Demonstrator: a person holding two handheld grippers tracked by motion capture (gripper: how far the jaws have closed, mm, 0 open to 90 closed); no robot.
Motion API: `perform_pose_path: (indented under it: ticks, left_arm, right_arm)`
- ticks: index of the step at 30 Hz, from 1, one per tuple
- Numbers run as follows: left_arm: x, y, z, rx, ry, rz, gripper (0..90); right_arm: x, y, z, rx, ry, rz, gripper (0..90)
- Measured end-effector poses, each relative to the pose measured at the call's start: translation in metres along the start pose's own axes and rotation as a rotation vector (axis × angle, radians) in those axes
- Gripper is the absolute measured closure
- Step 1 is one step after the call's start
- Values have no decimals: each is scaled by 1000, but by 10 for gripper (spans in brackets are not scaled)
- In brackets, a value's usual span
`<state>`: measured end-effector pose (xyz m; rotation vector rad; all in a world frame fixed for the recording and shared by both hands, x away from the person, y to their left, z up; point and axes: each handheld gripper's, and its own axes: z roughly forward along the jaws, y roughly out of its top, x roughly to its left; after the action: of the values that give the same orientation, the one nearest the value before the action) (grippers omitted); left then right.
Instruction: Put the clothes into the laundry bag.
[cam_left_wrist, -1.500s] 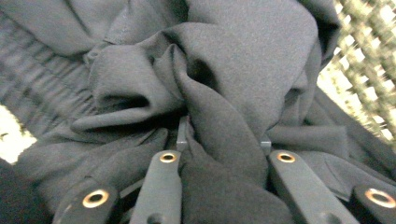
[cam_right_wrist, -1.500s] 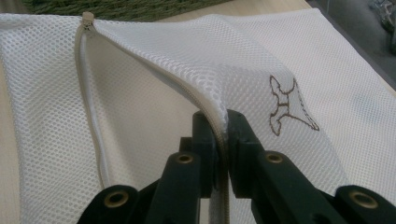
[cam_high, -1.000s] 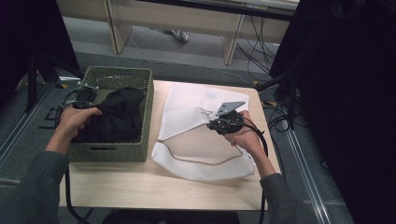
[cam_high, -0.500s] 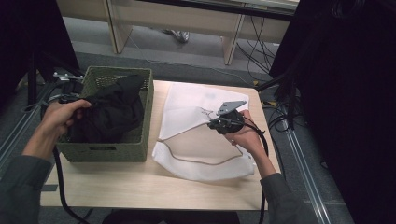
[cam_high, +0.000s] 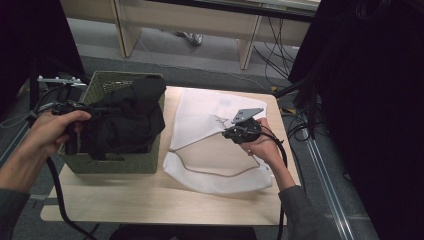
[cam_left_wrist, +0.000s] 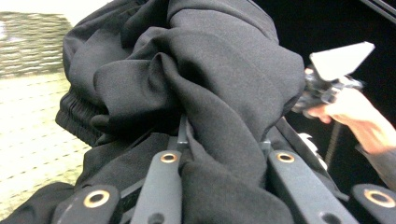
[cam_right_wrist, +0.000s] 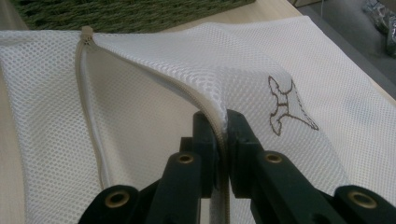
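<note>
Above green basket (cam_high: 120, 162): black garment (cam_high: 127, 120), bunched, thick folds, ribbed waistband.

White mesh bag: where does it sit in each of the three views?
High view: white mesh bag on the table, right of the basket.
Left gripper view: I cannot make it out.
Right gripper view: bag's zipper edge pinched between the jaws of the right gripper.
Shared landmark: green basket.

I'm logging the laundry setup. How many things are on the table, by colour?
Black: 1, the black garment
White: 1, the white mesh bag
Green: 1, the green basket
Total: 3
</note>
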<state>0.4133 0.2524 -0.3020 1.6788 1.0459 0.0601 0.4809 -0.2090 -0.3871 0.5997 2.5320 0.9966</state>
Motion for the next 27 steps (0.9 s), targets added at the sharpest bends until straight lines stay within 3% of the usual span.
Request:
perform_pose_path:
  ticks: [5, 7, 10, 13, 19, 20, 24, 27]
  left_arm:
    - [-39, 2, 0, 11, -44, 66, 744]
    - [-51, 5, 1, 11, -76, 81, 744]
    - [-73, 12, 0, 5, -116, 112, 744]
    - [-84, 14, -1, 2, -132, 121, 744]
    - [-111, 12, 5, -8, -229, 117, 744]
    - [-119, 11, 9, -1, -264, 120, 743]
    - [-134, 6, 22, 35, -303, 129, 742]
    - [-138, 1, 32, 49, -322, 130, 742]
  right_arm:
    - [0, 0, 1, 1, 3, 0, 845]
    - [4, 0, 0, 16, -3, 46, 845]
    - [2, 0, 0, 5, 2, 8, 845]
    - [1, -1, 0, 10, 4, 10, 845]
    - [-1, -1, 0, 0, 3, 8, 845]
    - [1, -1, -1, 7, 5, 27, 845]
    - [-1, -1, -1, -1, 5, 13, 845]
    - [-1, -1, -2, 4, 12, 16, 846]
